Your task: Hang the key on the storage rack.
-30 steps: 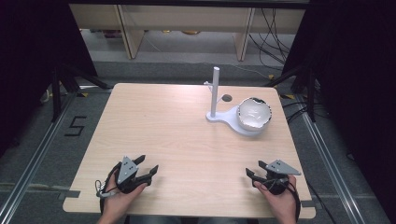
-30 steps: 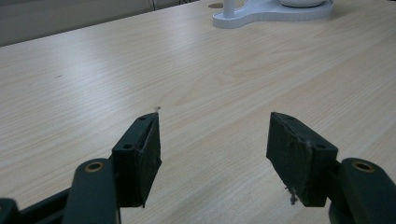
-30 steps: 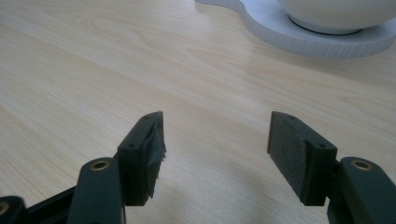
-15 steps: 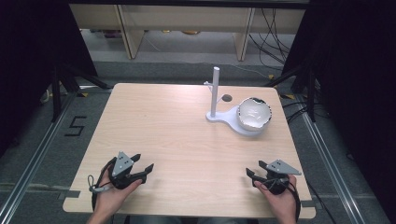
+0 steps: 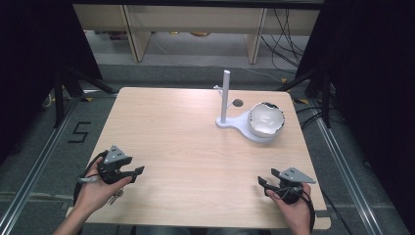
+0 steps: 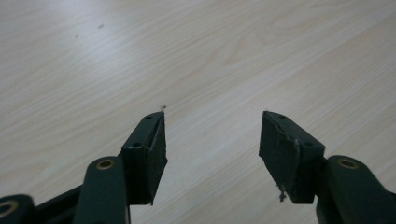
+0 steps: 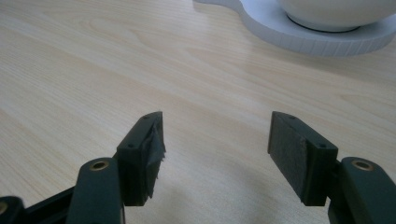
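The left gripper (image 5: pixel 131 172) has its jaws spread with nothing between them; they have just been closing a little over bare table (image 6: pixel 196 56). The right gripper (image 5: pixel 266 182) is spread too, empty, aimed at the stand (image 5: pixel 240 128). The bowl (image 5: pixel 266 119) sits on the stand's flat base, just right of its upright post (image 5: pixel 225 95), and both grippers are well apart from it, on the near side of the stand. The step looks like a first reach for the bowl. To do it well, bring the right gripper in low, keep the jaws wide enough to take the rim, and stay clear of the post. The left could steady the stand's base.
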Tool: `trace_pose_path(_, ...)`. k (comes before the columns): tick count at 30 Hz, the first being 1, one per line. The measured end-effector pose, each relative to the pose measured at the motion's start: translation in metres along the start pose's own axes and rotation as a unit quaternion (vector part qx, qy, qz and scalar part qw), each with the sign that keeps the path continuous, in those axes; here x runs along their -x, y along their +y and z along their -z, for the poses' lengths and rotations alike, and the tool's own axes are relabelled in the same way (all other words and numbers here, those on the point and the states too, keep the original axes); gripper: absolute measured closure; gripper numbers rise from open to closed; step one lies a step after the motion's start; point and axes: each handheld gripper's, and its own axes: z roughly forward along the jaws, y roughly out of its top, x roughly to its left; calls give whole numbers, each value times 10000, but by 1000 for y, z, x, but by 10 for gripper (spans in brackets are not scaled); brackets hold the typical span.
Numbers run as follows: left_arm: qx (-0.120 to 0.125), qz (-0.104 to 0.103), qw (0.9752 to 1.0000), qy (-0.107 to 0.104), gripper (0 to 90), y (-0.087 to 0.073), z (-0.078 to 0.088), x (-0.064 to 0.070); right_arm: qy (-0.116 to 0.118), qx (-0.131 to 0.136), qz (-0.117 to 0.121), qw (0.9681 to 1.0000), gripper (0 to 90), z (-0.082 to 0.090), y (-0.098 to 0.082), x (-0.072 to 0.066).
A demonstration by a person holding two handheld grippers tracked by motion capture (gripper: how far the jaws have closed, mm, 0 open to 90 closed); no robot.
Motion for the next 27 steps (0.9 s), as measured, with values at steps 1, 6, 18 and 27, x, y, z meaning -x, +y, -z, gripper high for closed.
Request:
trace_pose_path(1, -106, 70, 9999, -17, 418, -1, 1, -1, -9, 1, 11, 10000, 371, 0, 0, 0)
trace_pose_path(6, -576, 180, 9981, -154, 446, -7, -1, -7, -18, -17, 61, 10000, 371, -1, 0, 0)
trace_pose_path(18, -1586, 84, 9870, -264, 586, -7, -4, -23, -26, -133, -100, 9999, 372, 0, 0, -3)
trace_pose_path(27, -2240, 131, 9738, -370, 635, -2, -15, -28, -49, -91, -93, 9999, 371, -1, 0, -2)
